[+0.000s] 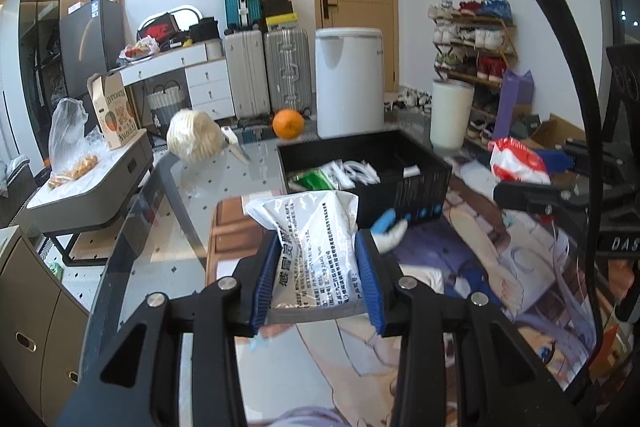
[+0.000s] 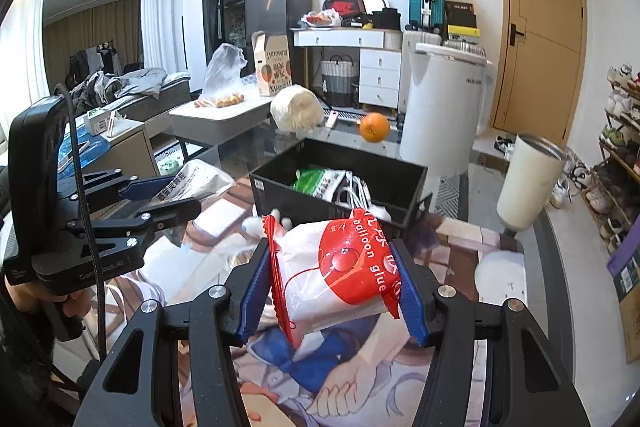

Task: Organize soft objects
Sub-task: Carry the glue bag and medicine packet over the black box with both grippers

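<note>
Left gripper point(image 1: 316, 267): closed on a white printed packet point(image 1: 316, 247).
Right gripper point(image 2: 330, 287): clamped on a red-and-white bag point(image 2: 340, 267).
Black bin point(image 2: 416, 183): holds packets, just beyond both grippers.

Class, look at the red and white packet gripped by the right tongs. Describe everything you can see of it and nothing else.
The red and white packet is a soft, glossy plastic pouch, white with a large red patch printed "balloon glue" and a red crimped seal down one edge. It looks full and a little crumpled. The right tongs pinch it from both sides between blue ribbed pads, holding it above the illustrated mat, just in front of the black bin. In the left wrist view it shows at the far right.
</note>
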The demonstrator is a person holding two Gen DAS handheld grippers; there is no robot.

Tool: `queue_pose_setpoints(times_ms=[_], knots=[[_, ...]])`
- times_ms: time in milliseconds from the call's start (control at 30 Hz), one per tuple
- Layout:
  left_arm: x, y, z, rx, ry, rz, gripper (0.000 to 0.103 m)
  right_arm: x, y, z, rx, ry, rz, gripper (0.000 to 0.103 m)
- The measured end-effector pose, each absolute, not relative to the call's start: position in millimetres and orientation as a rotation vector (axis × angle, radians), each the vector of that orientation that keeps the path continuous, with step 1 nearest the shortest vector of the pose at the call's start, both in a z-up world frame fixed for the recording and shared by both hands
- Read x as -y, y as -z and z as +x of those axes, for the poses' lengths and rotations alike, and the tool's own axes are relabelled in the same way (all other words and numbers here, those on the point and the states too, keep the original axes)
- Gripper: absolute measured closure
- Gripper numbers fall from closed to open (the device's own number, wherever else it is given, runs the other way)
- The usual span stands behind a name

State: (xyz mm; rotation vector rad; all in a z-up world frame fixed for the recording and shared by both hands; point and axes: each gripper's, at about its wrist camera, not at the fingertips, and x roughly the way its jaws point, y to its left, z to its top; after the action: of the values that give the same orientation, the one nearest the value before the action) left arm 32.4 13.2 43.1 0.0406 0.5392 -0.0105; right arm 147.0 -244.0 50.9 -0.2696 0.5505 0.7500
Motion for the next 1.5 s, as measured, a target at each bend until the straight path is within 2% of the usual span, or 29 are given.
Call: queue_pose_setpoints(times_ms=[467, 1500], knots=[[-22, -68, 59, -0.442, 0.042, 0.013, 0.066, 220, -63, 174, -0.496, -0.769, -0.267, 0.046], [-18, -59, 133, -0.41, 0.084, 0.01, 0.066, 194, -42, 258, -0.536, -0.755, -0.278, 0.046]])
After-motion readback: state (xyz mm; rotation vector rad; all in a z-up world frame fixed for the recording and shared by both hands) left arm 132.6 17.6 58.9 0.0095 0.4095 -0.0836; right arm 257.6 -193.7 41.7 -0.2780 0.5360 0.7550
